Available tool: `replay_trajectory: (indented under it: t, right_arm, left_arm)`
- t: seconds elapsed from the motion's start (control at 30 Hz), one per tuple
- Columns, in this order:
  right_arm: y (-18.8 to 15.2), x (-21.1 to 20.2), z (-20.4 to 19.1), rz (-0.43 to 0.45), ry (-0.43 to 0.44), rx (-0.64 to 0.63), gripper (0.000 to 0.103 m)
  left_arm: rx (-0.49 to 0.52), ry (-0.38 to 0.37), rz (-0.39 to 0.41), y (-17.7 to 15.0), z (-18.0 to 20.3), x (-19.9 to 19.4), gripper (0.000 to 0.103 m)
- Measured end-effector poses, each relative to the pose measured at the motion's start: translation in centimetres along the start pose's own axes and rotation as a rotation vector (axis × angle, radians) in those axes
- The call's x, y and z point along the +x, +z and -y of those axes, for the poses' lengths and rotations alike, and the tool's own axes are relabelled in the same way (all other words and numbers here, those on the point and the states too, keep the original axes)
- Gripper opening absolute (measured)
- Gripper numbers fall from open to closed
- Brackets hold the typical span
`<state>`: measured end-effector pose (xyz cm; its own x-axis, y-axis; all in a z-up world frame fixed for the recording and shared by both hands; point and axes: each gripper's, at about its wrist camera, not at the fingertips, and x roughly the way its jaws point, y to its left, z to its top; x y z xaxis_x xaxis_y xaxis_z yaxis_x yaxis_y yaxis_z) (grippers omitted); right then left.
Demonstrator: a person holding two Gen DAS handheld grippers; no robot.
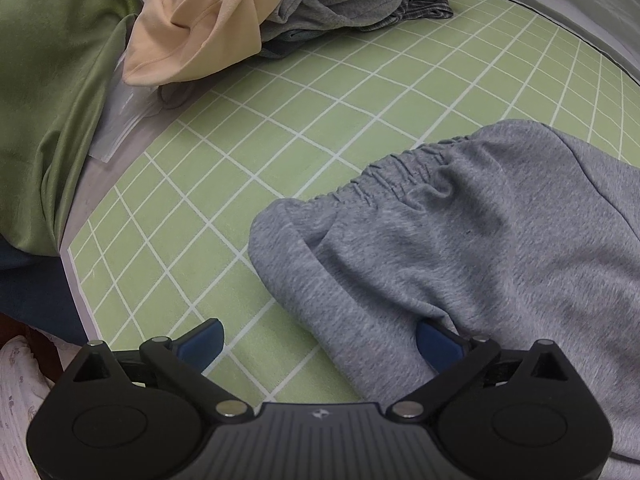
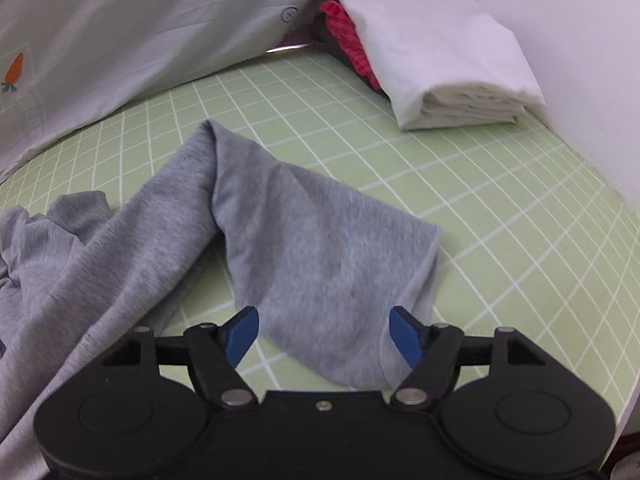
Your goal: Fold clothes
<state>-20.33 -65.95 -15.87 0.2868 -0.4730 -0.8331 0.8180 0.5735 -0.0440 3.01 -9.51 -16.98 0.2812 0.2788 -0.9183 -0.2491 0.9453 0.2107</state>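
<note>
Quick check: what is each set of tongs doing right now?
Left tongs: open, holding nothing, at the grey pants.
Right tongs: open, holding nothing, over a pant leg.

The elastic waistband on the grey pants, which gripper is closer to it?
Left. The left gripper hangs open just short of the waistband; the right gripper, also open, is over a pant leg, far from it.

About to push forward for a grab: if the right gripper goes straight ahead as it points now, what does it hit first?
Likely the grey pants: the open right gripper already has the leg end lying between its fingers on the green grid mat. Height above the fabric is unclear.
</note>
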Motion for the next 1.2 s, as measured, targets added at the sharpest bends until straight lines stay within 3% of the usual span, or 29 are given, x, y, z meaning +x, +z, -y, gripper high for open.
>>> replay_trajectory:
  t: [0.17, 0.23, 0.27, 0.33, 0.37, 0.4, 0.43, 0.57, 0.67, 0.77, 0.83, 0.87, 0.9, 0.93, 0.97, 1.07, 1.2]
  right_arm:
    - [-1.2, 0.7, 1.2, -0.029, -0.026, 0.042, 0.074]
    - [-1.1, 0.8, 1.8, -0.028, -0.005, 0.064, 0.068]
    - [-1.0, 0.8, 2.1, -0.027, 0.009, 0.075, 0.062]
    - [-0.7, 0.8, 2.5, -0.029, 0.025, 0.071, 0.034]
    - [-0.5, 0.9, 2.7, -0.032, 0.029, 0.062, 0.026]
    - [-0.3, 0.9, 2.8, -0.034, 0.033, 0.053, 0.009]
    - [0.0, 0.9, 3.0, -0.035, 0.036, 0.047, 0.005]
    - [2.1, 0.0, 4.2, 0.015, 0.03, 0.053, 0.004]
    - [5.3, -2.0, 5.1, 0.133, -0.024, 0.04, 0.004]
    - [8.4, -4.5, 6.4, 0.258, -0.096, 0.028, 0.004]
    - [9.9, -5.9, 7.3, 0.324, -0.14, 0.03, 0.004]
    - [10.5, -6.6, 7.8, 0.353, -0.159, 0.032, 0.004]
    - [10.8, -7.1, 8.2, 0.371, -0.171, 0.035, 0.004]
    - [11.1, -7.6, 8.6, 0.389, -0.184, 0.038, 0.004]
    - [11.3, -8.2, 9.0, 0.405, -0.198, 0.039, 0.004]
    - [12.0, -9.2, 10.0, 0.438, -0.223, 0.054, 0.003]
    - [13.2, -9.3, 10.2, 0.454, -0.194, 0.087, 0.003]
  left_arm:
    - [0.019, 0.014, -0.005, 0.1, 0.3, 0.0, 0.103]
    - [0.018, 0.016, -0.007, 0.2, 0.3, 0.0, 0.103]
    - [0.015, 0.016, -0.008, 0.2, 0.3, 0.0, 0.103]
    - [0.011, 0.017, -0.006, 0.1, 0.3, 0.0, 0.103]
    - [0.007, 0.016, -0.005, 0.1, 0.3, 0.0, 0.103]
    - [0.004, 0.015, -0.004, 0.0, 0.3, 0.0, 0.103]
    - [0.0, 0.014, -0.004, 0.0, 0.2, 0.0, 0.103]
    - [-0.007, 0.005, -0.006, 0.1, 0.0, 0.0, 0.103]
    - [-0.011, -0.015, 0.006, 0.0, -0.1, -0.1, 0.099]
    - [-0.047, -0.077, 0.02, 0.0, -0.3, -0.4, 0.082]
    - [-0.06, -0.119, 0.033, 0.1, -0.1, -0.7, 0.057]
    - [-0.06, -0.138, 0.039, 0.1, 0.1, -0.8, 0.05]
    - [-0.053, -0.156, 0.045, 0.2, 0.4, -0.9, 0.034]
    - [-0.047, -0.174, 0.051, 0.3, 0.6, -1.0, 0.01]
    - [-0.041, -0.181, 0.057, 0.4, 0.8, -1.1, 0.003]
    - [-0.035, -0.177, 0.076, 1.1, 0.7, -1.3, 0.003]
    - [-0.077, -0.184, 0.127, 2.8, -1.1, -2.2, 0.002]
